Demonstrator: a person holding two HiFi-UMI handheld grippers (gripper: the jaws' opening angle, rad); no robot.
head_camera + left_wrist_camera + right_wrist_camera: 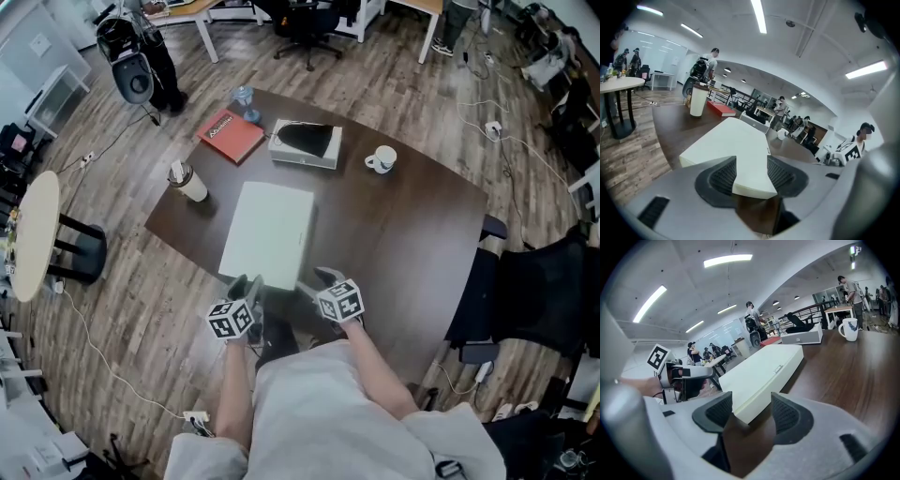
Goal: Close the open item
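Observation:
A flat white box [270, 230] lies with its lid down on the dark brown table [403, 234]. My left gripper [248, 284] is at the box's near left corner. In the left gripper view that corner [740, 159] fills the gap between the jaws, and my left gripper [751, 176] presses both pads on it. My right gripper [319, 278] stands at the near right corner. In the right gripper view the box [764, 366] touches the left pad, and bare table shows before the right pad of my right gripper [751, 411].
Beyond the white box lie a red book [231, 136], a paper cup [187, 183], a bottle [244, 97], a white case with a black object on it [306, 143] and a white mug [382, 160]. A black chair [534, 291] stands at the right, a round side table [36, 234] at the left.

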